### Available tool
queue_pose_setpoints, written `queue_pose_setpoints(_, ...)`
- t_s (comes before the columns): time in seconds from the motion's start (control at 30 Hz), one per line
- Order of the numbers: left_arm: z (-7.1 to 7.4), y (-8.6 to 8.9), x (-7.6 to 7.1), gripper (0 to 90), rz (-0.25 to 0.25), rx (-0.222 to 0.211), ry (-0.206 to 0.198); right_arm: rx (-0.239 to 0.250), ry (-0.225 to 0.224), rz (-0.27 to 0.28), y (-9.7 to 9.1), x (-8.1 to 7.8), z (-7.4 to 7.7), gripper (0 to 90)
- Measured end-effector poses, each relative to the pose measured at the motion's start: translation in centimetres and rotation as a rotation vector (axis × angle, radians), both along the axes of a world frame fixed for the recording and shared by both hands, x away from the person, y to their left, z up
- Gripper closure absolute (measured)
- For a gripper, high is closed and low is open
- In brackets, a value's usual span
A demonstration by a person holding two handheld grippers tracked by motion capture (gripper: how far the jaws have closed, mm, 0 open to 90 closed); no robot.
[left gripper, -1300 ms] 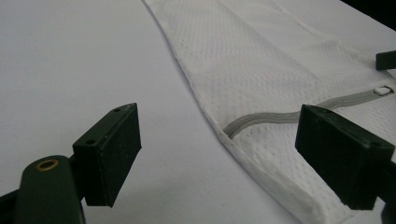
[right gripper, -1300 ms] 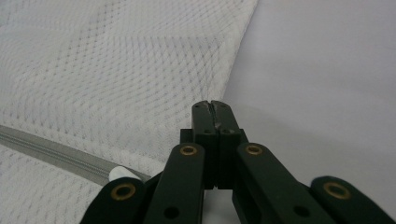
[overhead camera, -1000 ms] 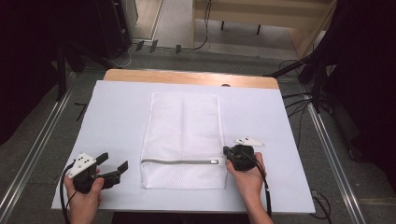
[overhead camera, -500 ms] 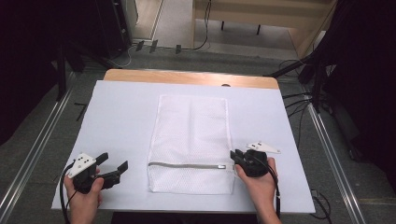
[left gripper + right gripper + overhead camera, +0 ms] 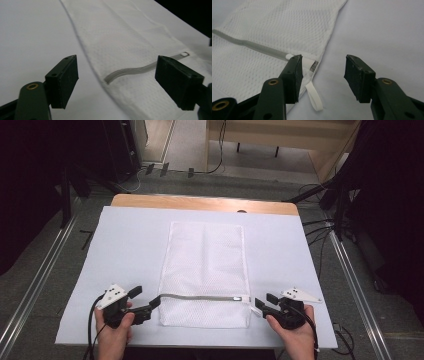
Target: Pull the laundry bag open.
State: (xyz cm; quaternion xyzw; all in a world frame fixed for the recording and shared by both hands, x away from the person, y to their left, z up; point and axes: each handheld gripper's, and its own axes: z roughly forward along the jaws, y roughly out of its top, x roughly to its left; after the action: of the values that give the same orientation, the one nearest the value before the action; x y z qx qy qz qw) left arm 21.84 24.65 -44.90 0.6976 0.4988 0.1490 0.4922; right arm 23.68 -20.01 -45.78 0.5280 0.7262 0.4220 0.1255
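White mesh bag [image 5: 206, 270] lay flat mid-table, long axis running away from the person, grey zipper [image 5: 200, 297] crossing its near end. Right gripper [image 5: 264, 304], jaws wide and empty, sat just beside the bag's right edge by the white pull loop [image 5: 314, 96]. Left gripper [image 5: 145, 301], also wide and empty, flanked the zipper's left end. Bare tabletop [image 5: 125, 240] lay open on both sides.

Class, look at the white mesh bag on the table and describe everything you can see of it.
The mesh bag is a white, fine-netted rectangle lying flat on the pale table cover, long side running away from the person. A grey zipper crosses it near the near end, closed as far as shows, with a white pull loop at its right edge. Both grippers sit open beside it; neither holds it.
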Motion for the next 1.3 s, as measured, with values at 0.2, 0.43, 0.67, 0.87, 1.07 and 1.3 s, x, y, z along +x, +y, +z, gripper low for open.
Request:
queue_pose_setpoints(0.2,0.0,-3.9,0.5,21.0,-0.075,0.029,0.038,-0.003,0.040,0.012,0.4,0.4,-0.5,49.2)
queue_pose_setpoints(0.43,-0.1,-8.4,1.3,37.8,-0.121,0.066,0.086,-0.007,0.081,0.062,1.7,1.4,-0.9,49.0)
queue_pose_setpoints(0.67,-0.4,-13.1,2.7,55.3,-0.188,0.058,0.149,-0.056,0.080,0.034,3.2,2.0,-2.0,50.1)
queue_pose_setpoints(0.87,-0.7,-15.2,3.2,56.1,-0.219,0.068,0.169,-0.194,0.005,0.017,4.8,0.9,-2.2,61.3)
queue_pose_setpoints(1.07,-1.0,-16.9,3.7,59.5,-0.235,0.067,0.183,-0.175,0.007,-0.009,5.4,0.7,-2.2,87.1)
queue_pose_setpoints(1.3,-1.7,-17.5,4.5,66.9,-0.251,0.051,0.218,-0.064,-0.023,0.058,4.7,0.4,-1.7,88.4)
